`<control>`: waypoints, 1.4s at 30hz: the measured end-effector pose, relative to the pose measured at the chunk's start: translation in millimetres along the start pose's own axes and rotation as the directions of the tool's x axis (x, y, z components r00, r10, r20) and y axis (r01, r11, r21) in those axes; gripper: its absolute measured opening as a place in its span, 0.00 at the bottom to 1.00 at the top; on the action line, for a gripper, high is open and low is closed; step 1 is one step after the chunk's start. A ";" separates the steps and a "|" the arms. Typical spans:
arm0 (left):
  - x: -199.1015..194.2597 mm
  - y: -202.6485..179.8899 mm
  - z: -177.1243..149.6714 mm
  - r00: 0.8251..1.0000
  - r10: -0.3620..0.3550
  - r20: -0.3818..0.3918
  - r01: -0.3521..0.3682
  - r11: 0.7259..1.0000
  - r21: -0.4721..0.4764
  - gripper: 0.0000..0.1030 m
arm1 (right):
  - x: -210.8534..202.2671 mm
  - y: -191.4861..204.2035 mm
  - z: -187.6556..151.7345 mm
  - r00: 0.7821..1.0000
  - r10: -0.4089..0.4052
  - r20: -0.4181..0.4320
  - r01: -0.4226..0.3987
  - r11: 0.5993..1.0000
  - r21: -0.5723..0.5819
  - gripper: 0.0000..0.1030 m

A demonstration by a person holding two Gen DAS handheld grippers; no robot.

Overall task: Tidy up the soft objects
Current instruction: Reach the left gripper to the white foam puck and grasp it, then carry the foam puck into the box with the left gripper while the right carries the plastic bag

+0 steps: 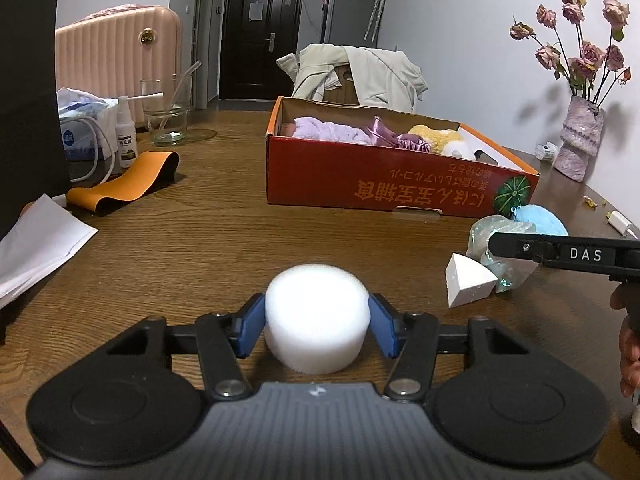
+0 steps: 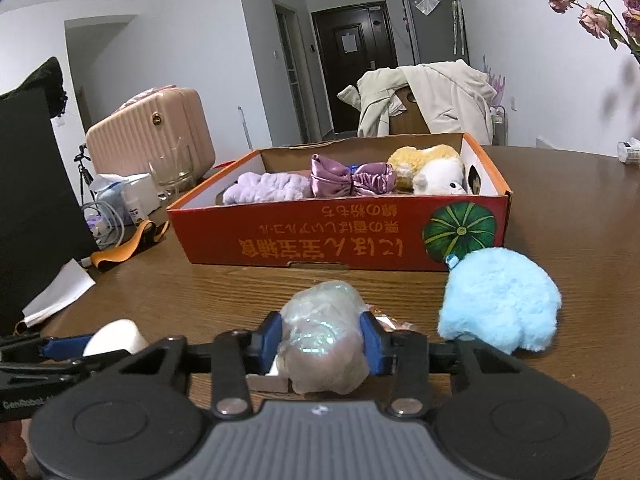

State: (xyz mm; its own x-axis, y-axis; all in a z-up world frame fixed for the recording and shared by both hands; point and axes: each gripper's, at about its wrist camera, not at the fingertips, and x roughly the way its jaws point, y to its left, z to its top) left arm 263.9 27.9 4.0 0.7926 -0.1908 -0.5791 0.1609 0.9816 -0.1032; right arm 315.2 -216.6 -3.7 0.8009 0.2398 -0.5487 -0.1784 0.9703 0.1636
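The left gripper (image 1: 316, 320) had its fingers squeezed on the white foam round (image 1: 316, 316). The right gripper (image 2: 322, 340) pinched the shiny bag (image 2: 324, 344). Some soft toys already lay in the red box (image 2: 340, 240) ahead. The blue fluffy ball (image 2: 500, 300) and white wedge (image 1: 470, 280) still waited on the worktop (image 1: 200, 220).

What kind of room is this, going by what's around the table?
Most likely a lived-in flat's dining or living area: a wooden table with a vase of dried roses, a pink suitcase, and a fridge by the entrance door.
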 end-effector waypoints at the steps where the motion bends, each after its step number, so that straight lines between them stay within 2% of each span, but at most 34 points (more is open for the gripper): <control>1: -0.5 -0.3 0.0 1.000 0.002 -0.001 -0.002 1.000 -0.001 0.54 | -1.5 -0.5 -0.2 1.000 0.002 0.005 -0.002 1.000 0.006 0.31; 4: -5.6 -1.5 1.0 1.000 0.006 0.003 -0.006 1.000 -0.002 0.54 | -7.7 -2.0 0.5 1.000 0.004 0.020 -0.004 1.000 0.018 0.28; 12: -47.2 -11.8 5.6 0.996 0.001 0.085 -0.003 1.000 0.014 0.54 | -52.7 10.7 -1.0 0.996 0.031 0.087 -0.031 1.000 -0.004 0.27; 27: -130.9 -42.8 -6.4 0.974 -0.044 0.222 0.030 0.997 0.069 0.54 | -147.4 41.7 -29.6 0.981 0.081 0.176 -0.072 0.996 -0.057 0.27; 33: -149.8 -47.7 -11.1 0.965 -0.059 0.255 0.041 0.996 0.075 0.54 | -166.3 47.6 -36.1 0.977 0.081 0.195 -0.068 0.995 -0.074 0.27; 42: -153.0 -46.5 -3.4 0.959 -0.063 0.276 0.044 0.996 0.075 0.54 | -172.5 47.3 -27.7 0.972 0.073 0.224 -0.057 0.995 -0.079 0.27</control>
State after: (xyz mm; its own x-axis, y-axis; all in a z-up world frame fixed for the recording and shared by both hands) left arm 133.2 11.4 94.6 0.9123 -0.2484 -0.3256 0.2397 0.9685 -0.0673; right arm 152.8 -211.2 76.0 0.8934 0.2963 -0.3377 -0.2678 0.9548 0.1294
